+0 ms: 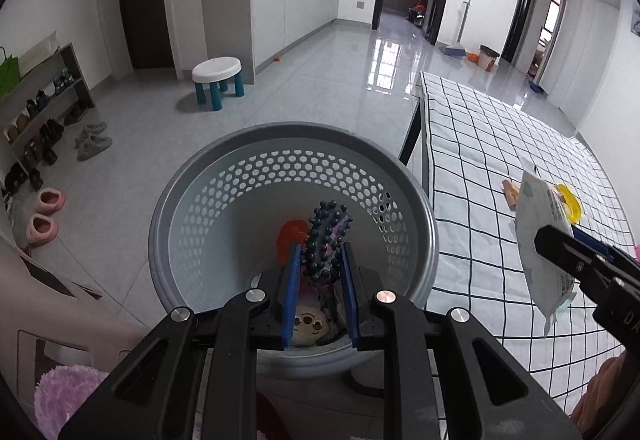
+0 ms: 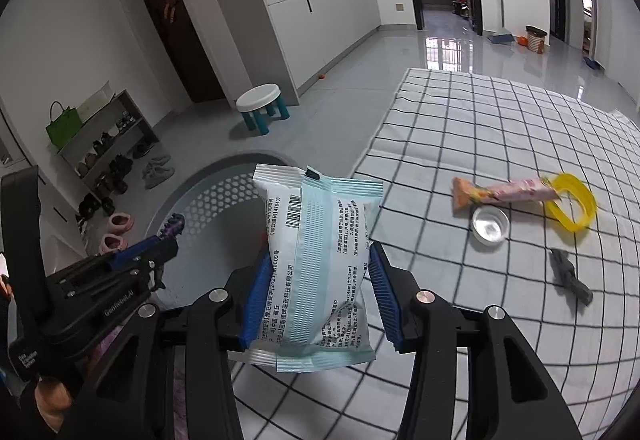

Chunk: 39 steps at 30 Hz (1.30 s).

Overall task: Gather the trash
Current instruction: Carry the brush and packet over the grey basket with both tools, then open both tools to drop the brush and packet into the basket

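Trash still on the table (image 2: pixel 460 112): a wrapper (image 2: pixel 504 194), cup (image 2: pixel 490 226) and ring (image 2: pixel 574 206). Right claw (image 2: pixel 318 294) pinches a packet (image 2: pixel 316 272) beside the bin (image 1: pixel 192 208). Left claw (image 1: pixel 320 272), over the bin, grips a knobbly toy (image 1: pixel 324 248).

You had the basket (image 1: pixel 224 208) on the floor just left of the bench (image 2: pixel 500 128), with the stool (image 2: pixel 262 108) behind it. On the bench lay a wrapper (image 2: pixel 506 194), a cup (image 2: pixel 490 226) before it, and a ring (image 2: pixel 574 206) at its right end.
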Motion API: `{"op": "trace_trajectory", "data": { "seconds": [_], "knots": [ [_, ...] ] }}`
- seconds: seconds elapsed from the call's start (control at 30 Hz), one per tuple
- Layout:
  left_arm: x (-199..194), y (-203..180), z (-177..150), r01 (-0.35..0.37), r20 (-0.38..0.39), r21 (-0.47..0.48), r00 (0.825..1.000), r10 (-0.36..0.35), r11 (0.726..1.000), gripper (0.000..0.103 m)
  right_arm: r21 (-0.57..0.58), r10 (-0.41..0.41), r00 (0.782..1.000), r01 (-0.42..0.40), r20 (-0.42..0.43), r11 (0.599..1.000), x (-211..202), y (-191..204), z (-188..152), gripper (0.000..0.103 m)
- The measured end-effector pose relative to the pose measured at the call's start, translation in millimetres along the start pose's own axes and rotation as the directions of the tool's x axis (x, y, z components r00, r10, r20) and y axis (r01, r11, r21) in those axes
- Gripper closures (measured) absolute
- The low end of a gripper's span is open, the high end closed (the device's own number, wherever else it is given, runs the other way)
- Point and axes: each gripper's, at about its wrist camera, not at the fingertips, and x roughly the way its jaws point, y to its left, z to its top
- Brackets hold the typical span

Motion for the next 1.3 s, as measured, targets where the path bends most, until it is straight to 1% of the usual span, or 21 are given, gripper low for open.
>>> {"op": "trace_trajectory", "data": {
  "seconds": [0.13,0.2,0.33,0.47,0.7,0.87,1.0,1.3],
  "knots": [
    [5,14,4,-0.006,-0.008,-0.016,1.0,0.006,1.0,0.083,-0.014,-0.011,1.0,0.011,-0.008,1.0,8,8,8,0.057],
    [5,22,7,-0.025,-0.011,-0.02,1.0,0.024,0.999,0.083,-0.023,-0.013,1.0,0.013,-0.01,1.0,11,13,11,0.057],
    [1,36,11,-0.055,0.01,-0.02,0.998,0.055,0.998,0.083,-0.013,0.015,1.0,-0.015,-0.017,1.0,19,20,13,0.057],
    [-1,49,15,-0.07,0.023,-0.039,0.997,0.071,0.997,0.083,-0.042,0.039,0.998,-0.04,-0.043,0.998,33,36,14,0.057],
    [6,73,17,-0.089,0.018,-0.077,0.996,0.091,0.993,0.083,-0.087,0.09,0.994,-0.095,-0.061,0.992,50,65,22,0.057],
    [14,86,18,-0.09,0.006,-0.1,0.996,0.091,0.991,0.083,-0.117,0.108,0.99,-0.118,-0.087,0.986,64,82,27,0.057],
    [22,86,18,-0.082,-0.007,-0.098,0.997,0.081,0.992,0.083,-0.137,0.11,0.988,-0.124,-0.107,0.983,76,93,29,0.057],
    [40,78,22,-0.053,-0.045,-0.074,0.998,0.049,0.996,0.083,-0.118,0.084,0.986,-0.101,-0.141,0.988,98,89,27,0.057]
  ]
}}
